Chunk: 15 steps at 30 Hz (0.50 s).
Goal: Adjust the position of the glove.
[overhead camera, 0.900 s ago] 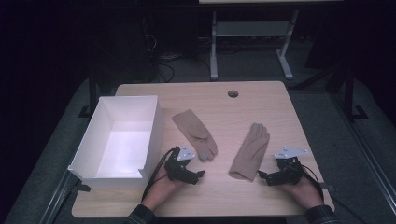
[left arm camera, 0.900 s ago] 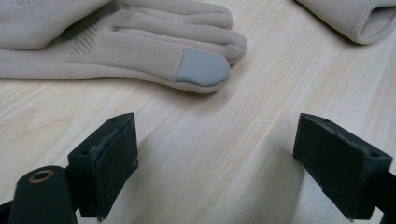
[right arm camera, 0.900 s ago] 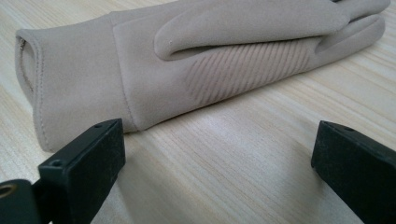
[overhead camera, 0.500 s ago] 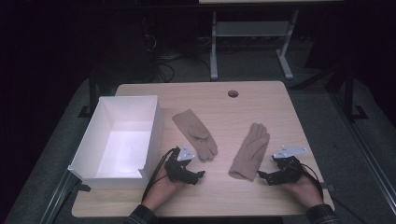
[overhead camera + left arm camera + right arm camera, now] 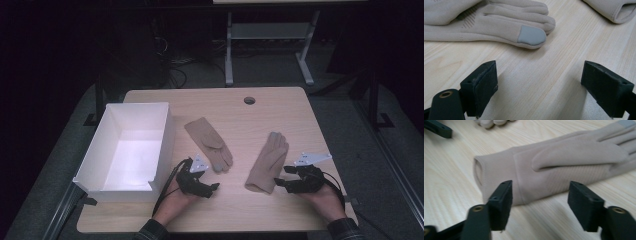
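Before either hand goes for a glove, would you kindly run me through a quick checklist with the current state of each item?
1. Left tongs open and holding nothing: ok; bare wood between the jaws in the left gripper view.
2. Right tongs open and holding nothing: ok.
3. Left glove flat on the table, fingertips toward the left tongs: ok.
4. Right glove flat, cuff opening facing the right tongs: ok.
5. Gloves apart, not overlapping: ok.
6. White box open on top, nothing inside: ok.
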### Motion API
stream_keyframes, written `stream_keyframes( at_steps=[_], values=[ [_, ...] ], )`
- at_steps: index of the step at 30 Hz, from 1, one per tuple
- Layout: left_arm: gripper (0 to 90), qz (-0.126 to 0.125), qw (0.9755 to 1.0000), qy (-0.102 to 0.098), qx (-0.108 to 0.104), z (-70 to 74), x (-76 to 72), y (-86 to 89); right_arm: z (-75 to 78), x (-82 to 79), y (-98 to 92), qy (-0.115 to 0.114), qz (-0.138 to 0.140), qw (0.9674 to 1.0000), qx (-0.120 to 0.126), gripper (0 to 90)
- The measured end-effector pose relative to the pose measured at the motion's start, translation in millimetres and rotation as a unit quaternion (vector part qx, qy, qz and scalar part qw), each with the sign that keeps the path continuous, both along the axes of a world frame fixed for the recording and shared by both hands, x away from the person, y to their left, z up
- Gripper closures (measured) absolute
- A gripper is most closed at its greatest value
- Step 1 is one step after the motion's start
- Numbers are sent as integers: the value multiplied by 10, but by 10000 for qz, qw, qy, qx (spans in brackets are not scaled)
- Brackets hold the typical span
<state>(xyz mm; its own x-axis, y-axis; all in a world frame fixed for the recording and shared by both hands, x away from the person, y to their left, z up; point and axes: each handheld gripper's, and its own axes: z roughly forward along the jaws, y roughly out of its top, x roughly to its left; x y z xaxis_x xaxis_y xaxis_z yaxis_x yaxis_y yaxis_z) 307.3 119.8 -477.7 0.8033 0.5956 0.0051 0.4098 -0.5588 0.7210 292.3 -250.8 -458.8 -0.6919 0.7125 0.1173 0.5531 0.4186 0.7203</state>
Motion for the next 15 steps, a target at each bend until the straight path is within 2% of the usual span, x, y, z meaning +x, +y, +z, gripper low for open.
stream_keyframes(
  at_steps=[9, 12, 13, 15],
  values=[
    [130, 4, 10000, 3, -9, -1, -1, 1, 88, 68, 156, 31, 196, 9996, 178, 668],
    [129, -3, 10000, 8, -29, -2, 2, -1, 110, 101, 252, 31, 342, 9991, 235, 799],
    [129, 2, 10000, 8, -35, -3, 1, -2, 110, 101, 252, 31, 342, 9991, 235, 799],
    [129, -9, 10000, 6, -23, -2, 2, 0, 110, 127, 330, 35, 510, 9984, 249, 867]
  ],
)
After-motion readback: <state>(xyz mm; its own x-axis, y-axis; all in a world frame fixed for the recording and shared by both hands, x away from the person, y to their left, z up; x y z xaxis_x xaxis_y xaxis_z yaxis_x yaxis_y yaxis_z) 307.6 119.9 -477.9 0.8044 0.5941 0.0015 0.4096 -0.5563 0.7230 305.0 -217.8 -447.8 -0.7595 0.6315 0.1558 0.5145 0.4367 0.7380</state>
